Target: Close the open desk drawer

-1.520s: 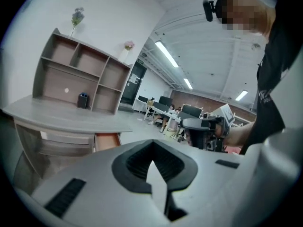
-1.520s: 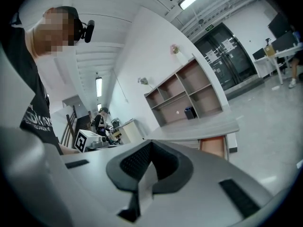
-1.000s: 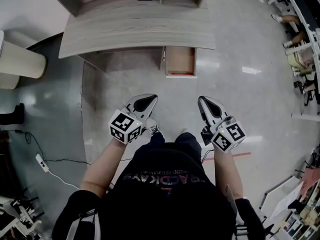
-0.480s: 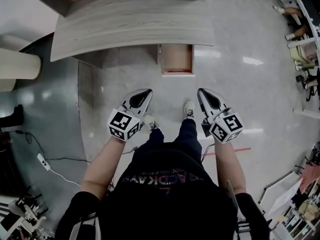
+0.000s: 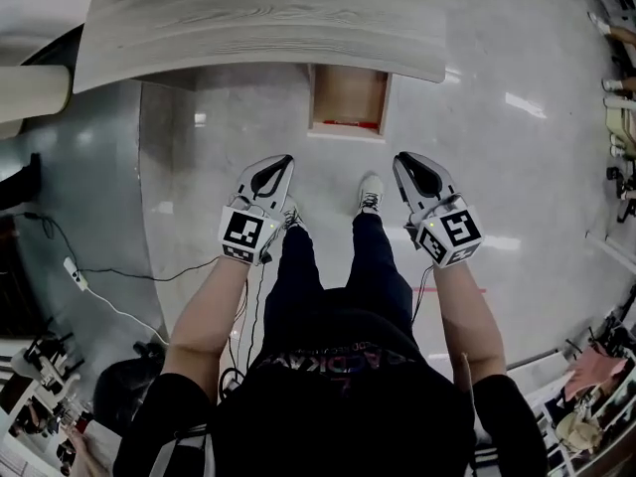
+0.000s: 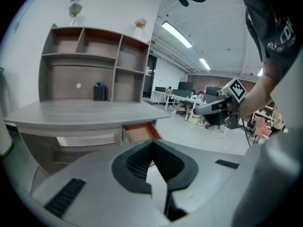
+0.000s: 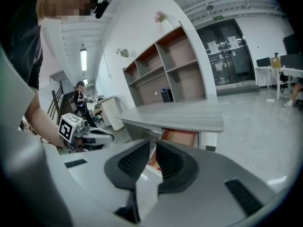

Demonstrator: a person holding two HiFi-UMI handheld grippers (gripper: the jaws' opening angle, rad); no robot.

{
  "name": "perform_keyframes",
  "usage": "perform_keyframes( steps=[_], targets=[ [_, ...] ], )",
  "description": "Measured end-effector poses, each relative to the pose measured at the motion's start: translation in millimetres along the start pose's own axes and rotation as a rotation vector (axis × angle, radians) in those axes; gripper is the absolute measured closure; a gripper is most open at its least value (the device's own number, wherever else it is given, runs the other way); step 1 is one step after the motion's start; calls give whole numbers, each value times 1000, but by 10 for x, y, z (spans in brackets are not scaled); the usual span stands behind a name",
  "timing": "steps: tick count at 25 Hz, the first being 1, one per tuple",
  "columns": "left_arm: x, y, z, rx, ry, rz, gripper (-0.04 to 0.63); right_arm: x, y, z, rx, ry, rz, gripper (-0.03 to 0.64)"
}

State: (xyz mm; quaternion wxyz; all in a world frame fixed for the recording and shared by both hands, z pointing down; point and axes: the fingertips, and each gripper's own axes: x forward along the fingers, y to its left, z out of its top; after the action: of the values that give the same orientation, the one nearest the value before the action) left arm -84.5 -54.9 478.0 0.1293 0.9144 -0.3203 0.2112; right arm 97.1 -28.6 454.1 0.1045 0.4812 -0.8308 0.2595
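Both lowered toward drawer (image 5: 347,100) | left claw (image 5: 279,162) clenched, empty | right claw (image 5: 404,160) just opening slightly, empty

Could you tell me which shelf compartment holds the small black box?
The wide bottom-left compartment, on the grey wooden desktop, holds that black box; others look bare.

Person has stepped in - the surface (image 5: 248,18) and open drawer (image 5: 348,97) now sit nearer in the head view, and the shelf unit (image 6: 90,65) has slid out past that view's top edge. Left gripper (image 5: 284,160) and right gripper (image 5: 402,158) have come forward, tips now near the drawer front, not touching. The right gripper's jaws have just been opening - narrow gap, nothing in it. One shoe (image 5: 371,193) is planted further ahead.
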Motion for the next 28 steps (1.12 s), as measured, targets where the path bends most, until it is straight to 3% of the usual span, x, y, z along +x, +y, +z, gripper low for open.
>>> perform_keyframes(
  steps=[3, 10, 12, 16, 22, 28],
  targets=[
    [140, 37, -179, -19, 33, 35, 592, 83, -222, -188, 14, 37, 7, 541],
    [290, -4, -568, -33, 73, 62, 584, 122, -441, -796, 20, 113, -4, 522],
    [369, 49, -675, -29, 75, 65, 522, 199, -517, -945, 9, 129, -11, 509],
    [469, 106, -854, -2, 99, 48, 469, 322, -599, -1234, 4, 174, -15, 471],
    [668, 199, -1205, 74, 146, 32, 352, 540, -686, -1641, -88, 263, -10, 406],
    [935, 237, -1409, 97, 157, 18, 347, 796, -809, -1869, -142, 300, -4, 353]
  ],
)
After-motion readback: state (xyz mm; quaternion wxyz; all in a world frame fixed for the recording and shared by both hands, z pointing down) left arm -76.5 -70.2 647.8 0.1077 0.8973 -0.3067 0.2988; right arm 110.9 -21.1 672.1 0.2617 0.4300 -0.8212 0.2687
